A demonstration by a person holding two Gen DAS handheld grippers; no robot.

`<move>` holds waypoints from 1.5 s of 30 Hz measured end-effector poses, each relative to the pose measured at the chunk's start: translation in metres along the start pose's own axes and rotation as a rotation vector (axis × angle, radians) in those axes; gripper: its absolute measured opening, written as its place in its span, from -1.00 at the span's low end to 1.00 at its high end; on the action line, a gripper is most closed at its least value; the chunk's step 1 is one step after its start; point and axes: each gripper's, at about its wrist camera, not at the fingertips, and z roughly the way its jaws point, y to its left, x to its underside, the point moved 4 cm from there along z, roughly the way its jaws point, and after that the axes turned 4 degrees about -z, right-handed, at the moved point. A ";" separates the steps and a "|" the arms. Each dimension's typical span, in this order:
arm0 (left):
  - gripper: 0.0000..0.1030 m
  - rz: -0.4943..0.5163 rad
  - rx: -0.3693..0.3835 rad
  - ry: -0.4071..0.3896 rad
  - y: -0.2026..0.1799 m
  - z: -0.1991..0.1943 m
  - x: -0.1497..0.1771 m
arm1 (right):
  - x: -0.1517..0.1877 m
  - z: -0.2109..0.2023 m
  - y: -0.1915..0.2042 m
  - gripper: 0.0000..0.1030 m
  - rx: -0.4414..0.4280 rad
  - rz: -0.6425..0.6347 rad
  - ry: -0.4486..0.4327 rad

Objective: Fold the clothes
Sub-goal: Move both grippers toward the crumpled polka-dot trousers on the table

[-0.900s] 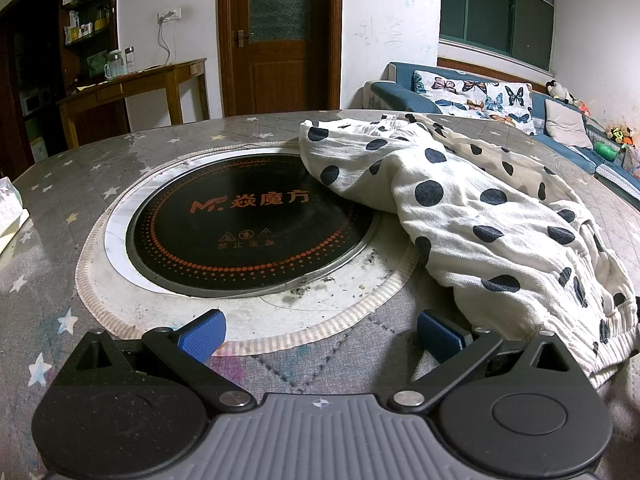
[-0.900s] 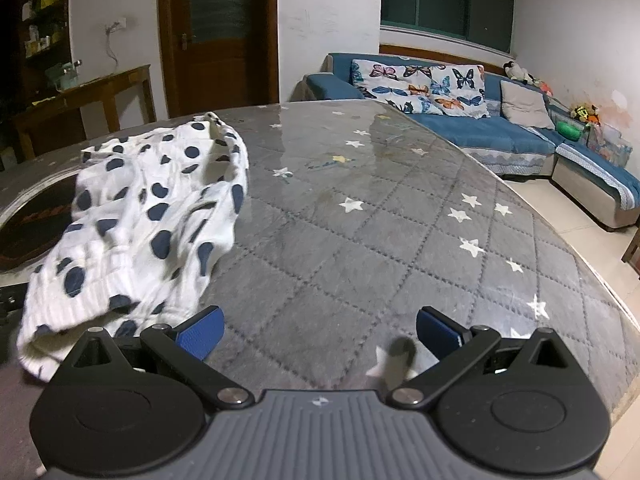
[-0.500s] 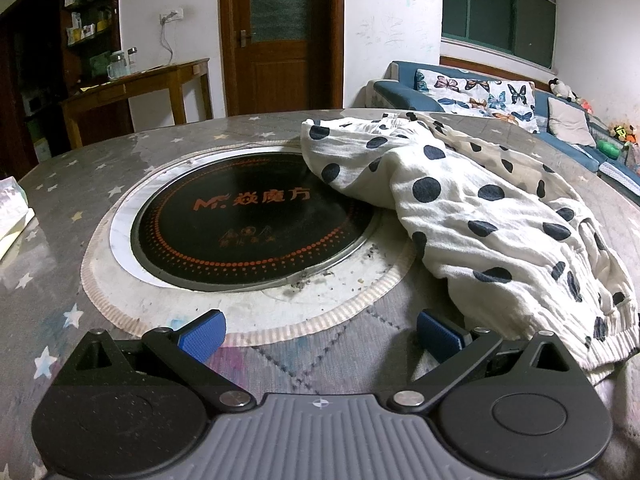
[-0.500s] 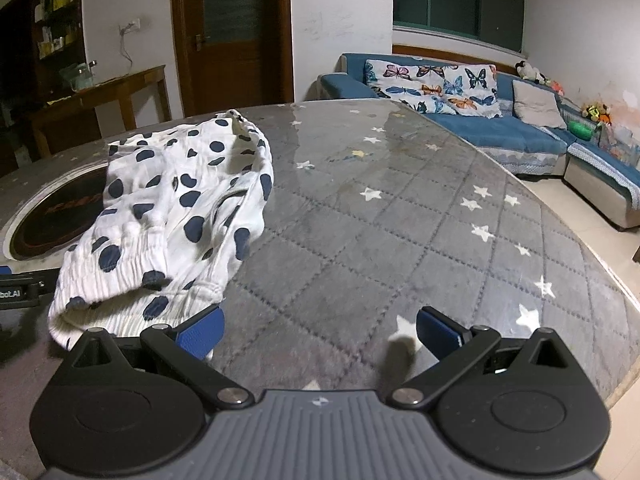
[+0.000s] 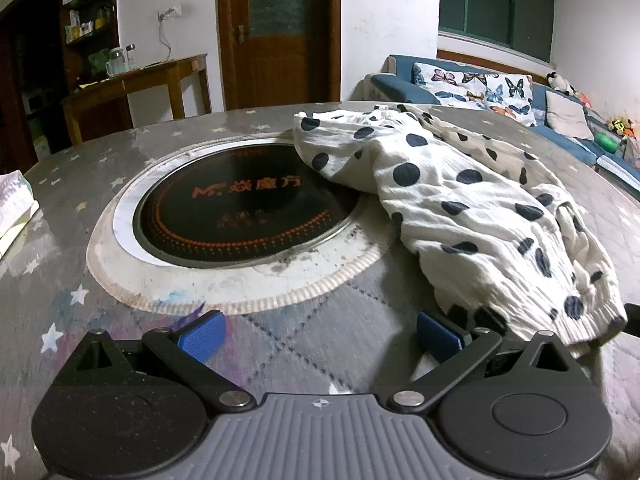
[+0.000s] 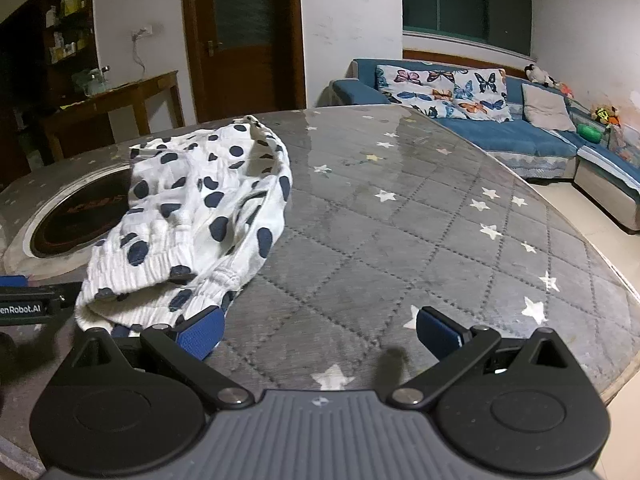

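A white garment with dark blue dots (image 5: 460,200) lies crumpled on the round table, its far end draped over the black cooktop disc (image 5: 248,216). In the right wrist view the same garment (image 6: 200,216) sits left of centre, its ribbed cuff nearest me. My left gripper (image 5: 320,334) is open, its right blue pad just short of the cuff. My right gripper (image 6: 320,334) is open too; its left fingertip (image 6: 202,334) sits at the cuff's edge, with nothing between the pads. The left gripper's arm shows at the left edge (image 6: 24,304).
The grey quilted table cover with stars (image 6: 420,224) spreads to the right, and the table edge (image 6: 616,280) curves close by. A blue sofa with butterfly cushions (image 6: 500,120) stands beyond. A white packet (image 5: 12,204) lies at the table's left edge.
Both grippers have moved in toward the garment's cuff: it now sits larger and nearer the pads in both views. The garment itself has not moved, and both jaws stay wide.
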 end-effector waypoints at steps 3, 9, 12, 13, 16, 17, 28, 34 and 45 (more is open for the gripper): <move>1.00 0.001 0.009 0.009 -0.001 -0.004 0.002 | 0.000 -0.003 0.003 1.00 -0.007 -0.004 -0.005; 1.00 0.003 0.014 0.000 -0.003 -0.013 0.002 | -0.001 -0.008 0.008 1.00 -0.020 -0.013 -0.019; 1.00 0.010 0.018 -0.008 -0.004 -0.018 0.002 | -0.001 -0.009 0.009 1.00 -0.022 -0.015 -0.021; 1.00 0.012 0.020 -0.010 -0.005 -0.019 0.002 | -0.002 -0.010 0.010 1.00 -0.022 -0.015 -0.024; 1.00 0.019 0.025 -0.015 -0.007 -0.022 0.002 | -0.003 -0.013 0.011 1.00 -0.021 -0.016 -0.032; 1.00 0.020 0.026 -0.016 -0.007 -0.023 0.002 | -0.003 -0.014 0.010 1.00 -0.021 -0.016 -0.035; 1.00 0.030 0.038 -0.025 -0.012 -0.030 0.002 | -0.003 -0.016 0.016 1.00 -0.029 -0.021 -0.041; 1.00 0.036 0.042 -0.015 -0.015 -0.030 0.003 | -0.001 -0.014 0.017 1.00 -0.037 -0.018 -0.032; 1.00 0.041 0.045 -0.010 -0.018 -0.028 0.001 | -0.001 -0.010 0.019 1.00 -0.053 -0.021 -0.020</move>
